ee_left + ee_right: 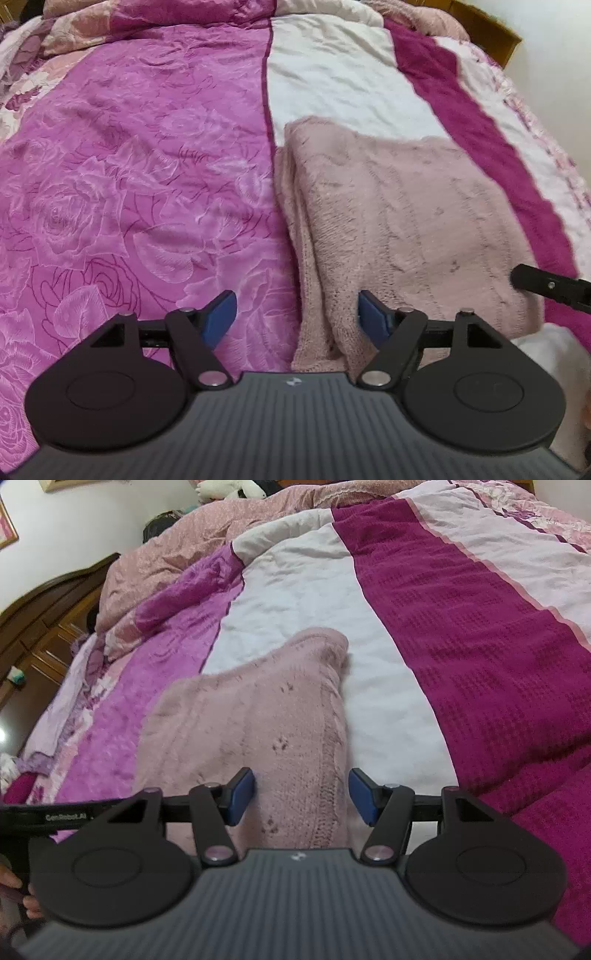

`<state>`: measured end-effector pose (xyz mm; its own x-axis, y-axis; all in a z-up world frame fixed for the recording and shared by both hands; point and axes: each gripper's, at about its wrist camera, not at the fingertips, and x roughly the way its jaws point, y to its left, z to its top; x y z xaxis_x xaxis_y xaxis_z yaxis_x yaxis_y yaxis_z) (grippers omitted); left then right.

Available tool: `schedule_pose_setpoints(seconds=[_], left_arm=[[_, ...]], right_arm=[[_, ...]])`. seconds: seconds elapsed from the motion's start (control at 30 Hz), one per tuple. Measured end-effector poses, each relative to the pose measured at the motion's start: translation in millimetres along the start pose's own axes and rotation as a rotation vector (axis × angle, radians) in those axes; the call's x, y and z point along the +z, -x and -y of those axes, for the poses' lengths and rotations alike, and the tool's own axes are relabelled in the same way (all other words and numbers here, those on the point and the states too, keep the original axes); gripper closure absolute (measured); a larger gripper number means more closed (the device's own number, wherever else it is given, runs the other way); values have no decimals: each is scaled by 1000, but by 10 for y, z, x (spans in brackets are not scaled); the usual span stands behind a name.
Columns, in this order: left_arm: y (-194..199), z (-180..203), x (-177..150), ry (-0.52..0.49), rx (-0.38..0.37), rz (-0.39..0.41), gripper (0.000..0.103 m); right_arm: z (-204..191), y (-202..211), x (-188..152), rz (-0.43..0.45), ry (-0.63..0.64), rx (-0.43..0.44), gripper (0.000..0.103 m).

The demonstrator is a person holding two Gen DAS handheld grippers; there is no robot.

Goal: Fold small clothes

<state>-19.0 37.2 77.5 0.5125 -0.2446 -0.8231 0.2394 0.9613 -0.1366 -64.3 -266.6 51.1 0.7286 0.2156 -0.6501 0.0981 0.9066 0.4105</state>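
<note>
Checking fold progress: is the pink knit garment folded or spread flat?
Folded. The pink knit garment lies as a compact block on the bedspread, with stacked layers showing along its left edge; neither gripper holds it.

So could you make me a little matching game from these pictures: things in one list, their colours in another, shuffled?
Things:
1. fluffy knitted garment
2. gripper pads
3. rose-patterned bedcover panel
4. plush toy at the head of the bed

Colours:
A. blue
B. white
C. pale pink
D. bright purple-pink

Pairs: 1-C, 2-A, 3-D, 4-B
</note>
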Motion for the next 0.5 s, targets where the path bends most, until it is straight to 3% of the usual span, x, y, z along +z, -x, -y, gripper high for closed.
schedule_pose_setpoints(seconds=[0.2,0.5], left_arm=[[-66,-28,-64,33,22,22,16],[238,173,-227,28,8,51,16]], right_arm=[[66,-222,-107,-44,-19,-3,38],[-82,61,-161,-12,41,-41,37]])
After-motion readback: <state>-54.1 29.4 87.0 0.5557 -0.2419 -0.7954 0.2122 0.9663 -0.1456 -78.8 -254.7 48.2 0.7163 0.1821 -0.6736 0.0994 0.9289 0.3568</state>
